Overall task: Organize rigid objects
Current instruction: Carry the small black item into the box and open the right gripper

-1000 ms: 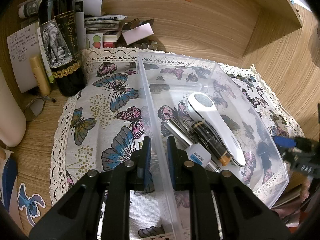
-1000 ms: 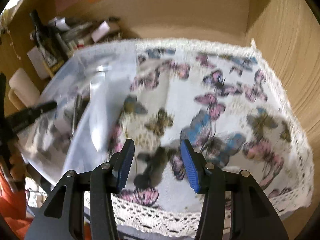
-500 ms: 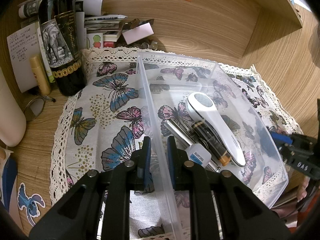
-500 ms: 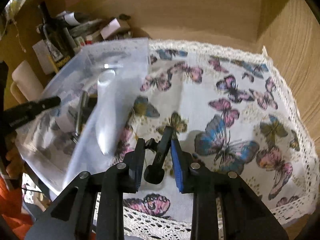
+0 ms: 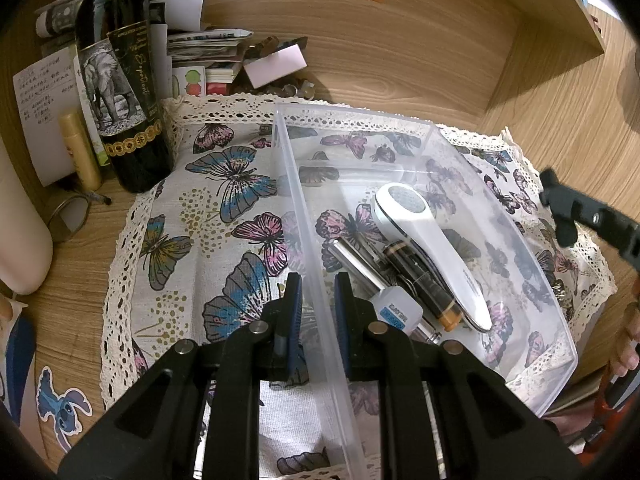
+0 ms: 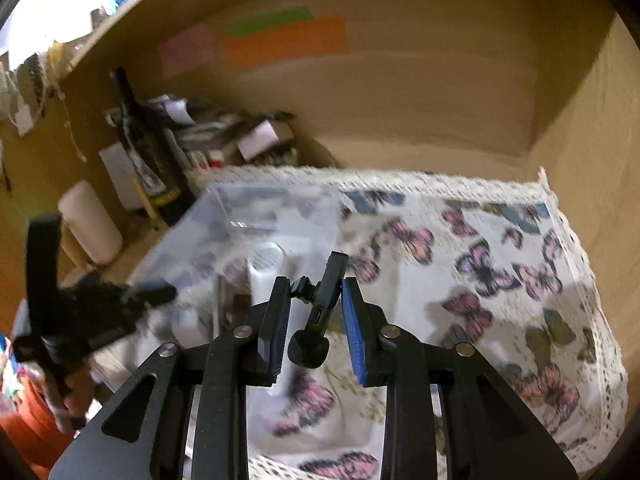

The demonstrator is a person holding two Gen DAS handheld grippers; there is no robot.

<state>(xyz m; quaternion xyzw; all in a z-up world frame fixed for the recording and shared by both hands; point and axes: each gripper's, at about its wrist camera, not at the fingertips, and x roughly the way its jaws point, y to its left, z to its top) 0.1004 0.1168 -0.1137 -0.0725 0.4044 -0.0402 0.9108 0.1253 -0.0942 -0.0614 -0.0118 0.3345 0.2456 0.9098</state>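
Right tool [image 6: 314, 322] clenched on black mount [image 6: 318, 312], carrying it; left tool [image 5: 316, 300] grips bin [image 5: 304, 208] wall. Next: drop mount in bin w/ other bits.

Wood-grain surface [image 5: 72, 272] inside a wooden nook. Butterfly-print cloth with lace edging [image 5: 224, 208] covers most of it. Off the cloth at back-left, directly on the wood: dark wine bottle with elephant label [image 5: 120, 92], gold tube [image 5: 80, 152], metal ring [image 5: 66, 216], stack of papers and cards [image 5: 212, 52], cream cylinder [image 5: 20, 232].
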